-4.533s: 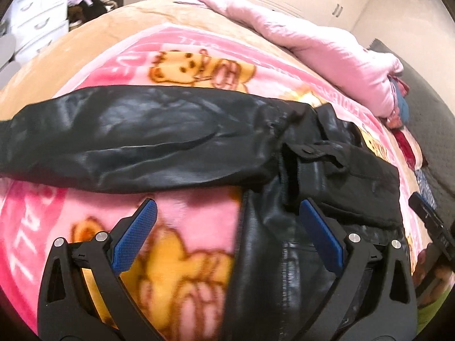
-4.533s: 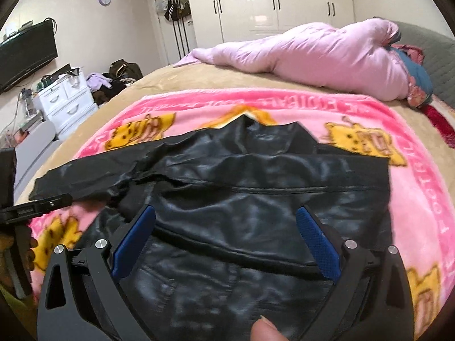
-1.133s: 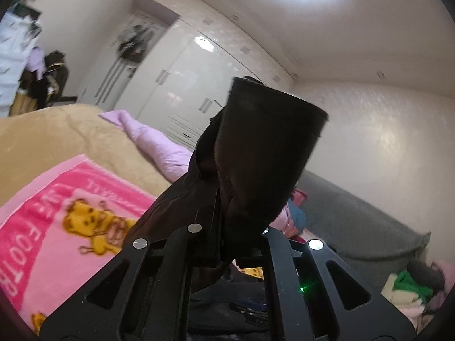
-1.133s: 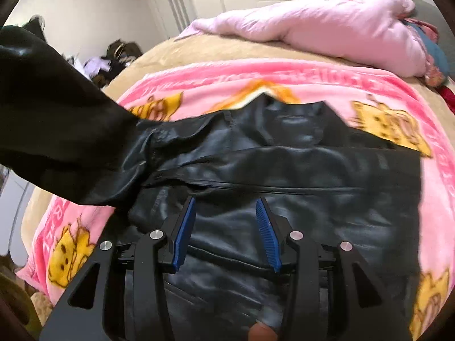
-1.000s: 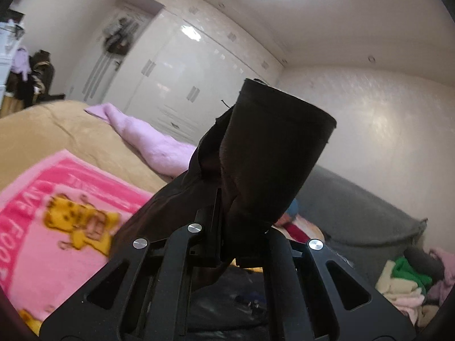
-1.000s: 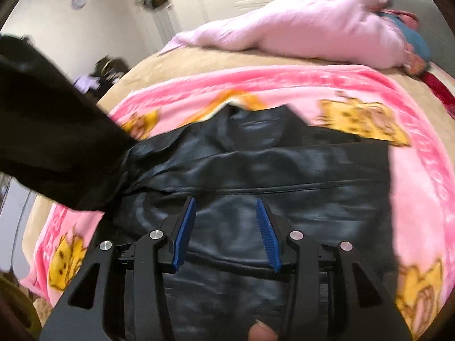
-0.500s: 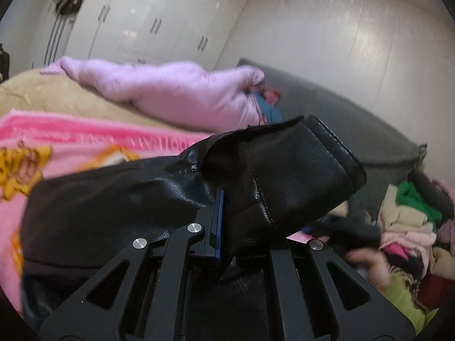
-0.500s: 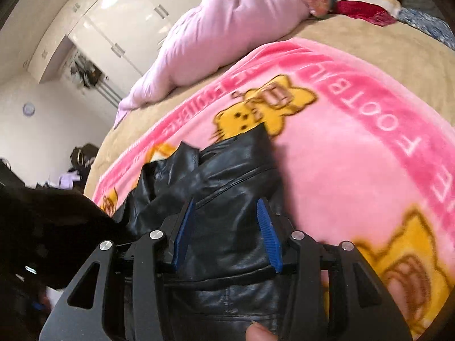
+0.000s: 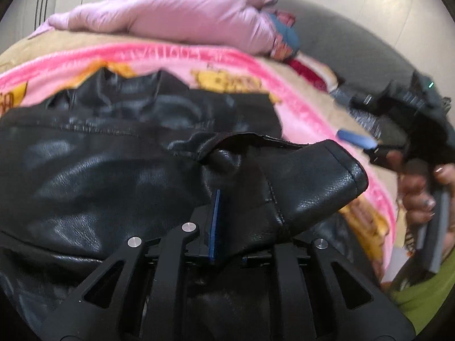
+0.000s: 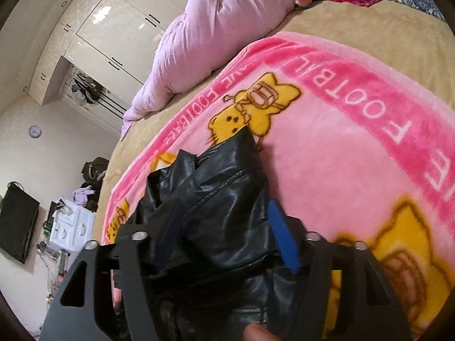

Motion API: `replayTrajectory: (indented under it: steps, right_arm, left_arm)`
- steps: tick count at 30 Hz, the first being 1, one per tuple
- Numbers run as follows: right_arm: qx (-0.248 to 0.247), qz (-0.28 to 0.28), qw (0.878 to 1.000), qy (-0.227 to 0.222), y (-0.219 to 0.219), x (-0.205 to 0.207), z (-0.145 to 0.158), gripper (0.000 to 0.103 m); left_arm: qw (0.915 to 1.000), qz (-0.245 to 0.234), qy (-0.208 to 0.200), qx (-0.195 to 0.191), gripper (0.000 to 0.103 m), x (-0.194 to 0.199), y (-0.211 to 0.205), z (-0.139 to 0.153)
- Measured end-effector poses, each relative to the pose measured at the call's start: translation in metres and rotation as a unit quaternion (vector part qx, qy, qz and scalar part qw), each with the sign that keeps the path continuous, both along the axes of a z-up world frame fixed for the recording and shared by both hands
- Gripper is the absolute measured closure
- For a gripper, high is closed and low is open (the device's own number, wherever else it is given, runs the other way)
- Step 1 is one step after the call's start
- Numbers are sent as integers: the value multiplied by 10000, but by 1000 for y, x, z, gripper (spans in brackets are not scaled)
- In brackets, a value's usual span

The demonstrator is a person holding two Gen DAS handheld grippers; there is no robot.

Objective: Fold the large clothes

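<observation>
- Your left gripper (image 9: 227,227) is pinching the sleeve cuff (image 9: 318,187) of the black jacket (image 9: 99,170); its jaws are starting to open.
- Your right gripper (image 10: 227,236) is opening wide over the jacket's edge, without squeezing it.

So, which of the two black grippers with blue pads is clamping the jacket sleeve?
The left gripper: its jaws pinch the black leather sleeve cuff. The right gripper is opening, pads apart.

The jacket (image 9: 119,176) under my tongs is black leather-look cloth, glossy and finely grained, stitched along its seams. The blanket (image 10: 355,153) beneath is soft, fuzzy pink fleece, and my tongs (image 9: 227,213) are matt black plastic with ribbed blue pads.
</observation>
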State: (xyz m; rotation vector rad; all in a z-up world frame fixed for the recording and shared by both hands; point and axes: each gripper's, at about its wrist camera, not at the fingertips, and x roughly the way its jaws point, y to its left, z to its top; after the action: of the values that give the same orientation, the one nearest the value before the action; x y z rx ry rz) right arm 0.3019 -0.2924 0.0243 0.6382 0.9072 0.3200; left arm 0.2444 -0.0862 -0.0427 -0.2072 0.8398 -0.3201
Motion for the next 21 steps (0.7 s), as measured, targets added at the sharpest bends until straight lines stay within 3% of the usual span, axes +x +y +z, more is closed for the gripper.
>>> replayTrajectory:
  steps: [5, 6, 8, 10, 17, 21]
  right_arm:
    - [14, 303, 9995, 92, 16, -1, -4, 35]
    - [88, 403, 9990, 157, 21, -1, -6, 35]
    - [264, 739, 9963, 342, 35, -2, -14, 35]
    - [297, 995, 9930, 571, 50, -7, -23, 35]
    - [494, 1266, 9837, 1176, 66, -18, -46, 34]
    - [625, 1433, 9782, 1364, 76, -17, -55, 34]
  left_arm:
    - [9993, -81, 230, 288, 89, -6, -2, -8]
    - [9991, -63, 229, 342, 83, -8, -1, -9]
    - [9988, -13, 211, 440, 50, -12, -1, -8]
    - [9984, -18, 171, 531, 49, -17, -1, -8]
    - [9979, -211, 221, 579, 17, -35, 0, 1]
    - [9982, -277, 302, 433, 13, -53, 5, 7]
